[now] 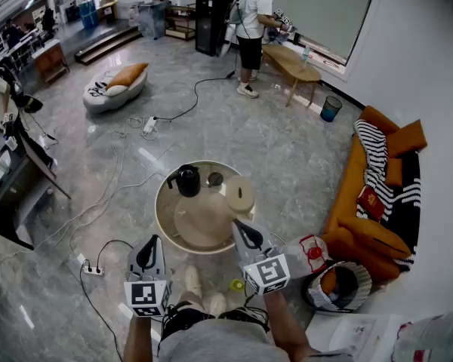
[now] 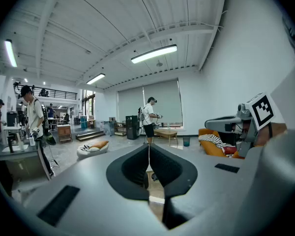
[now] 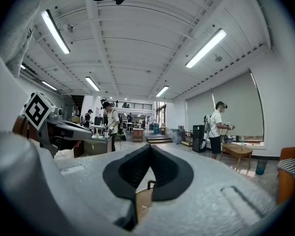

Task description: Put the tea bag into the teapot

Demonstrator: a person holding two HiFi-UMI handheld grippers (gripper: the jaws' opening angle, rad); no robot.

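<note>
Searching every view, I cannot make out the tea bag; it is hidden or too small. The black teapot stands at the far left of the round worktop, near a small cup and a pale round piece. The right claw covers the worktop's near right rim, and the left claw hangs just beside the near left rim. Both claws are pressed together, with nothing between. Cables lie across the floor, and an orange sofa stands at the right.

Your right gripper hides the near right edge of the round table. The small dark thing beside the teapot is too small to tell.
</note>
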